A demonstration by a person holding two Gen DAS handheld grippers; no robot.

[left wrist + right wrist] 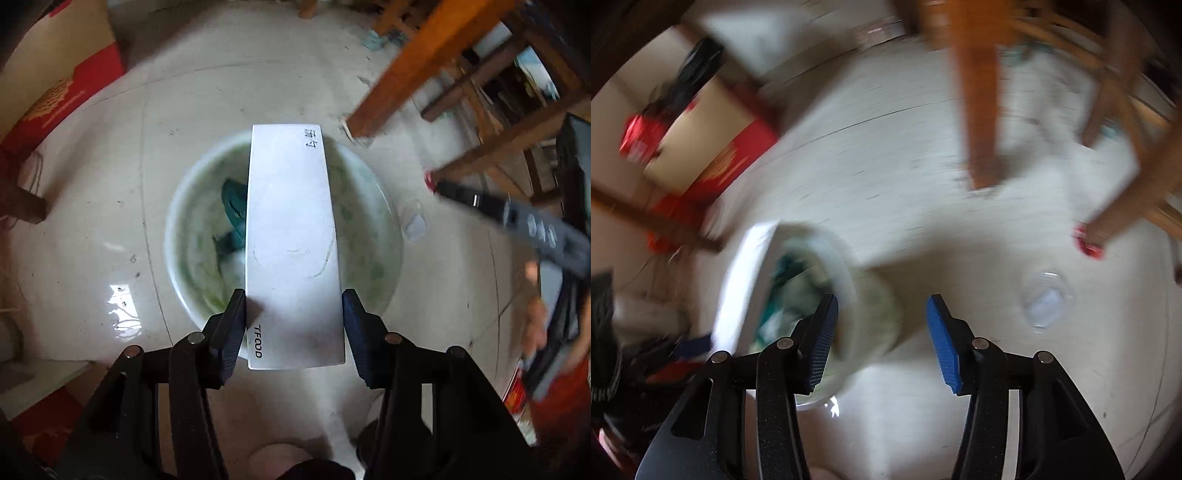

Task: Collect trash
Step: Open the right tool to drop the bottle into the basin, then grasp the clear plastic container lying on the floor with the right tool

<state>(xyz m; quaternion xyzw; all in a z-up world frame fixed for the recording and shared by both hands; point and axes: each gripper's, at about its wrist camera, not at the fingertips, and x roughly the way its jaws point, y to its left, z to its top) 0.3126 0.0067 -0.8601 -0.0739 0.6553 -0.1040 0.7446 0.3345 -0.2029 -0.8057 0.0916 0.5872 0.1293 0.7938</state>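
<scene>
A: Black claws sit closest to us. Our left claw (293, 295) is clamped on the long white box (291, 240), one blue pad on each long side, near its bottom end.

B: Where is the box?

A: It sticks out toward 12 o'clock, flat side up, right over the round white bin (177, 229). It covers the middle of the bin. We can see the bin's rim poke out at 9 and at 3 o'clock. Green trash (234, 206) lies inside, left of the box's edge.

B: And our right claw (882, 299)?

A: Its blue pads are wide apart with nothing between them. That view is blurry. The bin's rim (846, 280) is just behind the left pad, at 9 o'clock, and the white box (738, 280) leans over the bin's far side.

B: What trash is on the floor (110, 184)?

A: We see a clear plastic piece (1047, 302) at 3 o'clock, just beside the bin. A small red thing (1089, 240) lies at 2 o'clock, touching a wooden leg.

B: Where is room?

A: We have bare floor from 10 to 12 o'clock past the bin. The orange chair leg (406, 74) closes in at 1 o'clock. A red cardboard box (62, 99) stands at 10 o'clock, well apart.
</scene>
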